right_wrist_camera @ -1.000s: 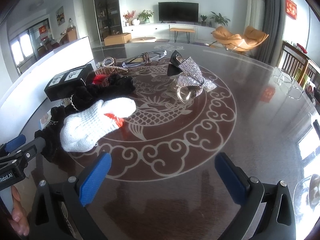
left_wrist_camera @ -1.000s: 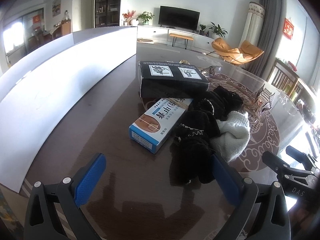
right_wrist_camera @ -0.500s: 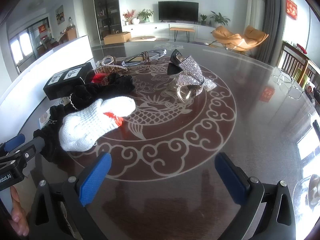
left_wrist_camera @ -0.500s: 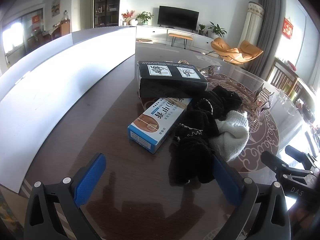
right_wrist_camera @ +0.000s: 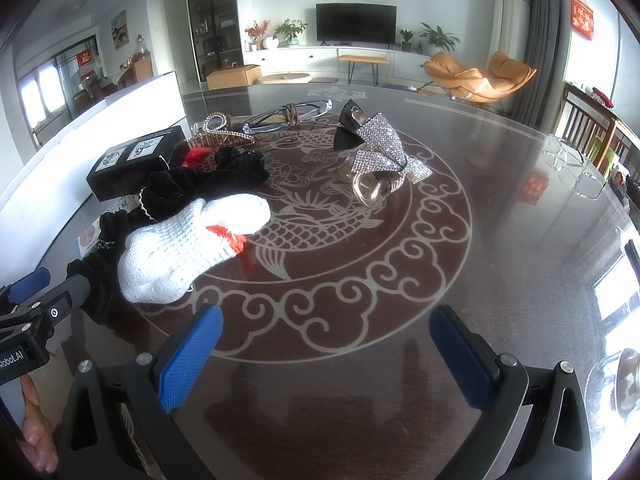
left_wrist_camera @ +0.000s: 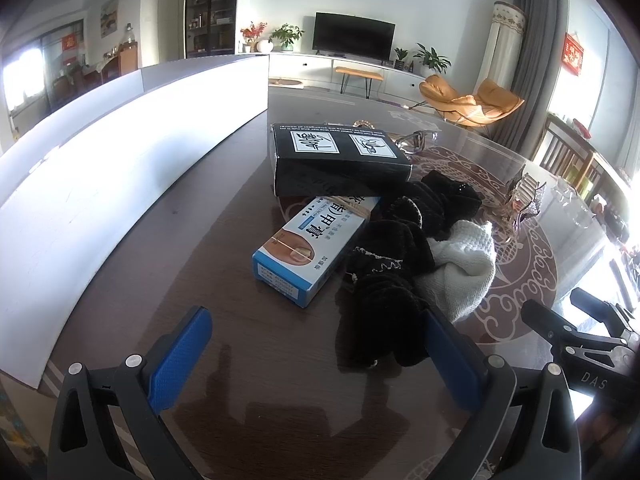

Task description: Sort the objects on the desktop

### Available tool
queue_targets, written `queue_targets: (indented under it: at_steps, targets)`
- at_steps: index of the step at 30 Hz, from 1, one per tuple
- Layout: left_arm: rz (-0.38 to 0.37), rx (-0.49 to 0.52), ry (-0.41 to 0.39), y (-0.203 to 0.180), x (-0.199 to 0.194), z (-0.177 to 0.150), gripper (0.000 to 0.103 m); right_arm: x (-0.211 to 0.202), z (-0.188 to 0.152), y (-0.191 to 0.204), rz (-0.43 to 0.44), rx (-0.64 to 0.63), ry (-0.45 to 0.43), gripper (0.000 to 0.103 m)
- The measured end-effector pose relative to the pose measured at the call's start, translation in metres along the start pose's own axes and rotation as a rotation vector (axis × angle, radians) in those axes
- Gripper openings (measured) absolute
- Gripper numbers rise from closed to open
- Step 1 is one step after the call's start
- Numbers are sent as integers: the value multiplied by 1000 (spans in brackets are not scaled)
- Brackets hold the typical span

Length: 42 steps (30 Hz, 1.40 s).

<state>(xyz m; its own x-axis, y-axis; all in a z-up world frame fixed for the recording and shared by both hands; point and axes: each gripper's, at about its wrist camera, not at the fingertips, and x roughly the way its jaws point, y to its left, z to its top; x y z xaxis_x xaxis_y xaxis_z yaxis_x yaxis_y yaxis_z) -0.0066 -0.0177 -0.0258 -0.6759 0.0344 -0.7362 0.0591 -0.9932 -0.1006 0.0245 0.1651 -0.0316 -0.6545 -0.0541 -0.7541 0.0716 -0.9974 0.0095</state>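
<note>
Both the left gripper and right gripper hover with fingers apart and empty over the near table, beyond them the white glove on black scrunchies, then the blue box, the black box farthest.

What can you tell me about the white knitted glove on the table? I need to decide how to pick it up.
The white glove is a coarse knitted work glove, soft and crumpled, lying flat on the dark glossy table. A red patch shows on its edge nearest the fish pattern. Its other side rests against the black fabric, partly overlapping it. In the left wrist view the glove peeks out from behind that fabric. Neither claw touches it.
</note>
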Motion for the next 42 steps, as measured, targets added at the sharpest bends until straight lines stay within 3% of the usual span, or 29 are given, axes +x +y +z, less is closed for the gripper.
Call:
queue_targets:
  at_steps: [32,39,42]
  targets:
    - [-2,12,-3,-1,1,0,103,3,-2,1,-1,3,-2,103]
    - [-162,38,7,-4,-12,-2,103,0,0,-2,4,19,-6,103]
    - [-212,66,52,-9,-8,-1,103,-2,2,-4,7,28,-12,103]
